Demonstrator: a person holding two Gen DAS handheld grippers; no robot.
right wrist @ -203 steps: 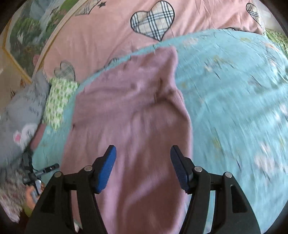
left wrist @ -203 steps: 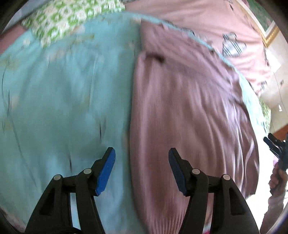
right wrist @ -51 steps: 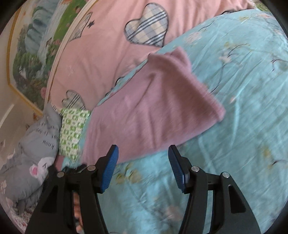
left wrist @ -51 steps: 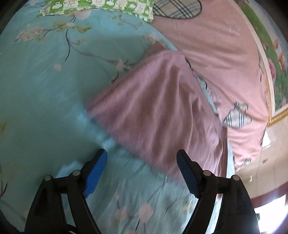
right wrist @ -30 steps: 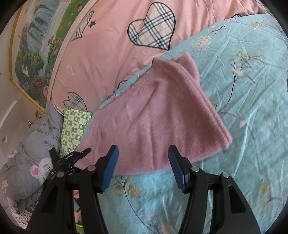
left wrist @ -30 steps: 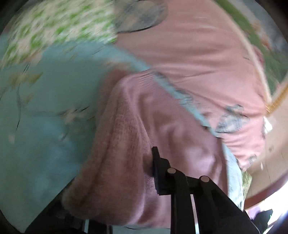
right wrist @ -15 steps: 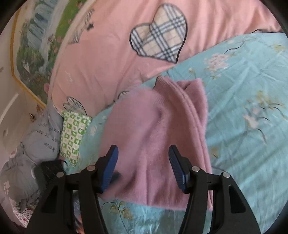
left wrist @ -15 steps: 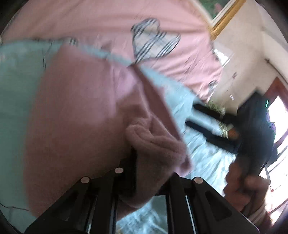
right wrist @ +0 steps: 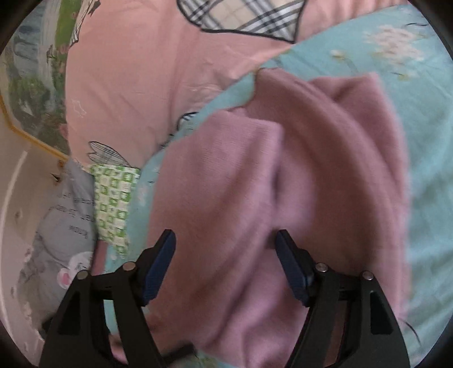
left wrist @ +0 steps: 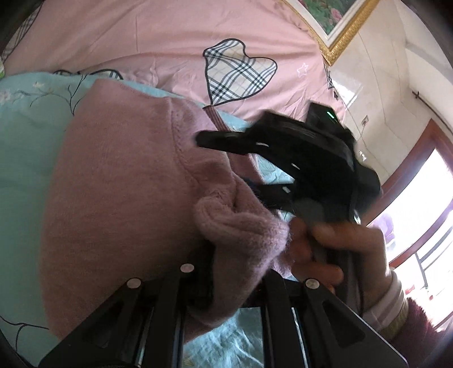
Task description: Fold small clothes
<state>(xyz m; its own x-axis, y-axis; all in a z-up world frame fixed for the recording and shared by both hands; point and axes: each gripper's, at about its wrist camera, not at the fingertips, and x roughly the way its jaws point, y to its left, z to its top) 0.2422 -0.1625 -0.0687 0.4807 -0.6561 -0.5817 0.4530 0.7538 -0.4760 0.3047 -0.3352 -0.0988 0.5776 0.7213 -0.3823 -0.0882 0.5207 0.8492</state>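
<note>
A mauve knitted sweater point(left wrist: 119, 181) lies folded on the light blue floral bedspread point(left wrist: 25, 136). My left gripper point(left wrist: 229, 271) is shut on a bunched edge of the sweater, holding it up. My right gripper point(right wrist: 223, 260) is open, its blue pads on either side of a raised fold of the sweater point(right wrist: 283, 184). In the left wrist view the right gripper point(left wrist: 226, 158) reaches in from the right, held by a hand, with its fingers against the sweater close to my left gripper.
A pink quilt with plaid hearts point(left wrist: 175, 51) lies behind the sweater. A green-patterned pillow point(right wrist: 113, 195) and a grey soft toy point(right wrist: 56, 226) sit at the left in the right wrist view. A framed picture point(left wrist: 337, 25) hangs on the wall.
My left gripper closed on the sweater's edge and lifted it over toward the right. My right gripper moved in close until its open fingers straddle the sweater.
</note>
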